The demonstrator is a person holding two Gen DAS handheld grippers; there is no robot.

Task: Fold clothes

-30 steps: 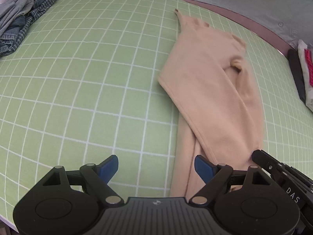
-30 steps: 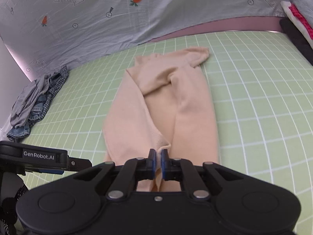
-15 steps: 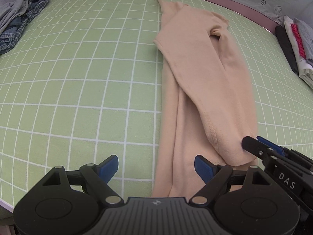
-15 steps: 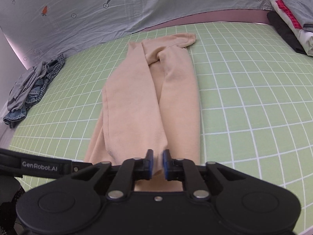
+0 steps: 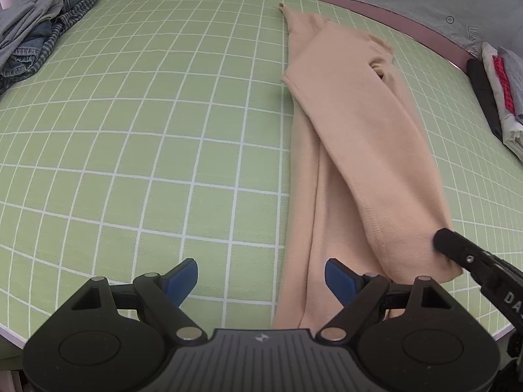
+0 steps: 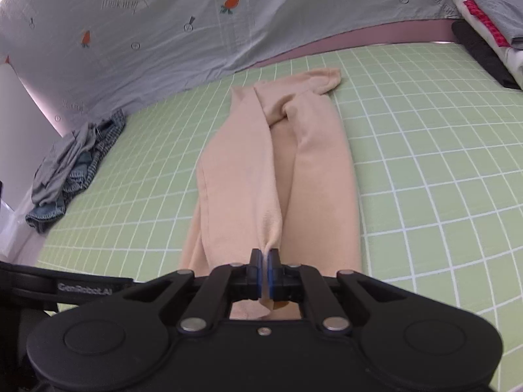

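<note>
- Green cloth with a white grid (image 5: 137, 124) covers the work surface, and a grey sheet printed with small carrots (image 6: 183, 32) hangs behind it.
- On the grid lies a peach-coloured garment (image 5: 353, 150), long and narrow, with both sides folded in toward its middle.
- The right gripper (image 6: 265, 266) has its 2 blue pads pressed together on a fold of the garment's near edge, and a thin strip of fabric shows between them.
- From this pinch the left folded layer rises a little off the surface in a ridge.
- The left gripper (image 5: 261, 277) stands wide open, its 2 blue fingertips (image 5: 340, 281) far apart, and it holds nothing.
- Its right fingertip is over the near left edge of the garment; whether it touches the fabric, I cannot tell.
- A heap of grey and denim clothes (image 6: 68, 170) sits at the far left corner.
- A stack of folded clothes (image 6: 487, 23) in grey, pink, white and black stands at the far right edge.
</note>
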